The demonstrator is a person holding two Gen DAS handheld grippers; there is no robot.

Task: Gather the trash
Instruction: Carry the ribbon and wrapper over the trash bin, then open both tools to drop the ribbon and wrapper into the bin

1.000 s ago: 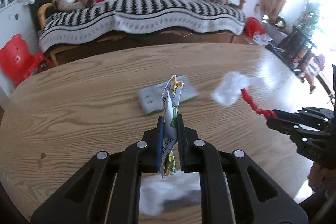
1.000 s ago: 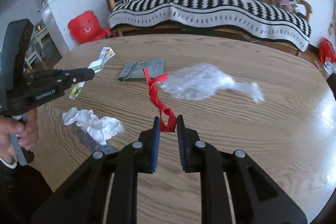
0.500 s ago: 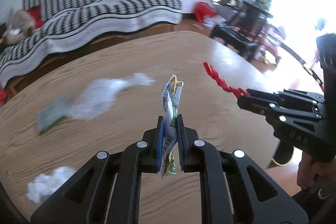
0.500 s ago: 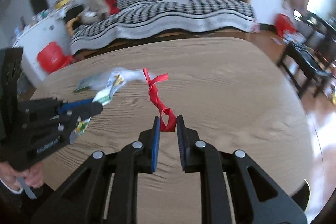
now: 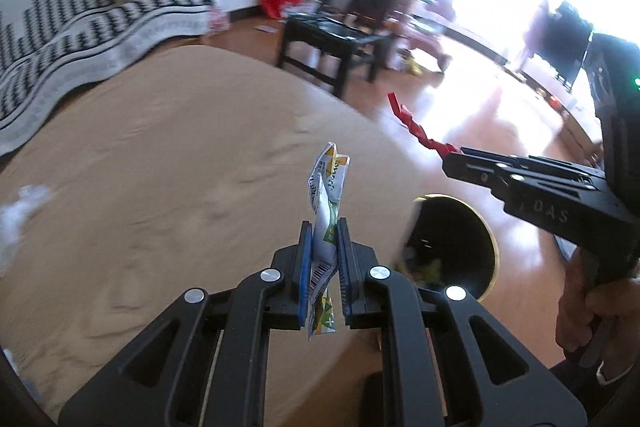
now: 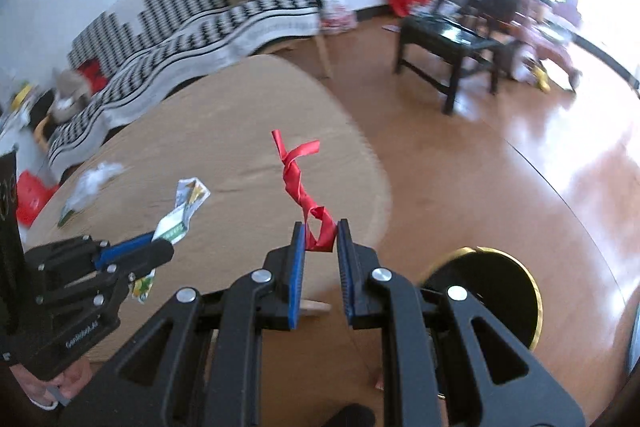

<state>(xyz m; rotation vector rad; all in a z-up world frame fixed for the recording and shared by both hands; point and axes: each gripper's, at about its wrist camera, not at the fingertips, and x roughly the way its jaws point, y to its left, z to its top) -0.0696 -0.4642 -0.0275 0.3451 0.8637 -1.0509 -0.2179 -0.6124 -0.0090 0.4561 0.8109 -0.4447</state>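
Clamped between the blue-lined jaws of the left gripper (image 5: 324, 247) is a crumpled white, green and yellow printed wrapper (image 5: 329, 195) with a barcode on it, standing upright out of the fingers with its lower end hanging out beneath them. Over to its right, the right gripper (image 6: 319, 247) is pinched on a twisted red plastic strip (image 6: 301, 183), whose knotted end sits between the pads while the rest rises and curls above them. Both tools point down at a slant over the near end of a rounded light wooden table (image 5: 168, 163), close to its edge. On the orange-brown floor (image 6: 460, 163) just past that edge stands a round black bin with a gold rim (image 6: 516, 291); in the left wrist view some green and yellow scraps show inside it, though they are too blurred to name. In the left wrist view the right tool reaches in from the right with a hand (image 5: 592, 315) wrapped around its handle, the red strip sticking up from its tip over the floor side of the table edge. Farther back on the tabletop lie a crumpled white plastic bag (image 6: 94, 181) and a flat greenish packet (image 6: 66, 219) beside it, both blurred. Behind the table is a sofa draped in a black and white patterned throw (image 6: 192, 23), and a low black side table (image 6: 448, 39) stands on the floor near bright windows.
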